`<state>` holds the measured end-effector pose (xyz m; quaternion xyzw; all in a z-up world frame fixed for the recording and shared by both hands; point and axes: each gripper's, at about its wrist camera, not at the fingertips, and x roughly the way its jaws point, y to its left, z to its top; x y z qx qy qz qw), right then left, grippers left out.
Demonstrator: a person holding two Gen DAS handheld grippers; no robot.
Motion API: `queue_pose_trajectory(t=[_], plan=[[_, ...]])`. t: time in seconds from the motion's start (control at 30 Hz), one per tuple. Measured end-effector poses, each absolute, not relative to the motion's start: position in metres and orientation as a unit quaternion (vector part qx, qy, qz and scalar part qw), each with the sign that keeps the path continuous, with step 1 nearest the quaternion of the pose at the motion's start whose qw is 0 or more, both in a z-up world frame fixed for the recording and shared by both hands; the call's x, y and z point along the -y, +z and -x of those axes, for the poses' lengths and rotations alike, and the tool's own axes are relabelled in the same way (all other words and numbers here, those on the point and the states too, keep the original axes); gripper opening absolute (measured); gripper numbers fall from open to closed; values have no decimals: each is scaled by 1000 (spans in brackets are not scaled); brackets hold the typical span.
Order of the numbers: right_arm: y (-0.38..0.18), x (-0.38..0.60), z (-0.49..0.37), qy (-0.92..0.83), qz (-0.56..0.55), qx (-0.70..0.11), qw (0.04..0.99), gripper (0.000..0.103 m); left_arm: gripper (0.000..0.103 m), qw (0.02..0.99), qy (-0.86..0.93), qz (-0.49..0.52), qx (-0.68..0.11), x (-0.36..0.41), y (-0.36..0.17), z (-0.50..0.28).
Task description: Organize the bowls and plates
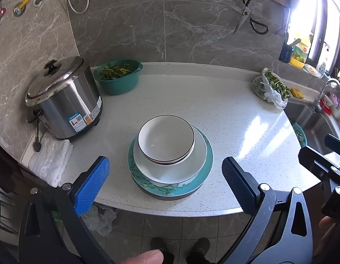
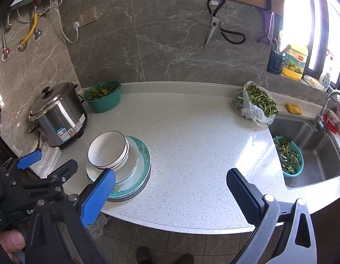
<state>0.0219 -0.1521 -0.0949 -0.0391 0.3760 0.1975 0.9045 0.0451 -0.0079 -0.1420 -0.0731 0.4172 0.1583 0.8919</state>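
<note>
At nine o'clock on the counter [image 1: 214, 101] stands a steel cooker [image 1: 64, 101], its label too small to read, on a white towel [image 1: 51, 160]. At the near edge sits the stack [image 1: 170, 158], upright: a black-rimmed white bowl [image 1: 166, 138], mouth up, nested on another bowl, on a white plate [image 1: 176, 171], on a teal flowered plate [image 1: 205, 167]. The left gripper [image 1: 165, 180] hangs before it, fingers spread wide and empty. The right gripper [image 2: 170, 191] likewise gapes, holding nothing, at five o'clock of the stack. A greens bag [image 2: 255, 105] lies at two o'clock.

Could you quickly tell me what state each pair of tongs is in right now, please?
Left tongs: open, holding nothing, spread in front of the stack of plates and bowls.
Right tongs: open, holding nothing, over the countertop.
</note>
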Motion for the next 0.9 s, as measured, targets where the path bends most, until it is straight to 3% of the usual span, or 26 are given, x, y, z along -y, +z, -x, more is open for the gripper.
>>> queue_pose_trajectory(t=[0.9], plan=[[-99,154,-24,187,39,-387,902,103,103,889,162,75,-423,18,-146,-44]])
